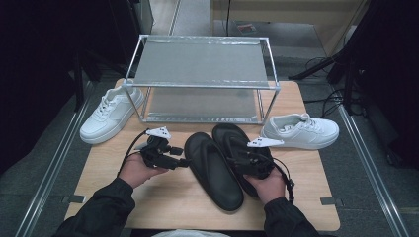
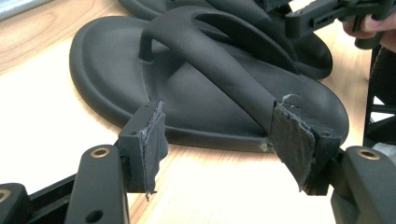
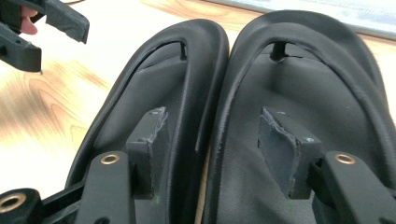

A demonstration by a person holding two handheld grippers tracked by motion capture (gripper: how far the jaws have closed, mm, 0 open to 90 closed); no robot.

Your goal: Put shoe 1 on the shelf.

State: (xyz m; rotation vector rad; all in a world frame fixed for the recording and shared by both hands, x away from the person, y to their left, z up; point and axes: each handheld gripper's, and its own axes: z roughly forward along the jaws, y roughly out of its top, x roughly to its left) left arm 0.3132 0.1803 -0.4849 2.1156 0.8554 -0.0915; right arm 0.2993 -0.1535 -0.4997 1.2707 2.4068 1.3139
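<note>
Two black flip-flops lie side by side on the wooden table (image 1: pixel 163 197), toes toward the rack. My left gripper (image 1: pixel 185 162) sits low at the left flip-flop's (image 1: pixel 212 170) outer side. Its jaws (image 2: pixel 217 135) stand wide open in front of that sole's (image 2: pixel 116 60) edge, and the pads (image 2: pixel 154 135) press on nothing. My right gripper (image 1: pixel 239 157) hovers over the heel of the right flip-flop (image 1: pixel 232 136). It is open (image 3: pixel 212 140) and straddles the touching edges of the left sole (image 3: pixel 140 93) and the right sole (image 3: pixel 327 102).
A metal-framed two-level rack (image 1: pixel 200 79) stands at the table's back. One white sneaker (image 1: pixel 111 113) lies left of it and another (image 1: pixel 301 131) to its right. Bare wood lies along the near edge, and dark floor and cables surround the table.
</note>
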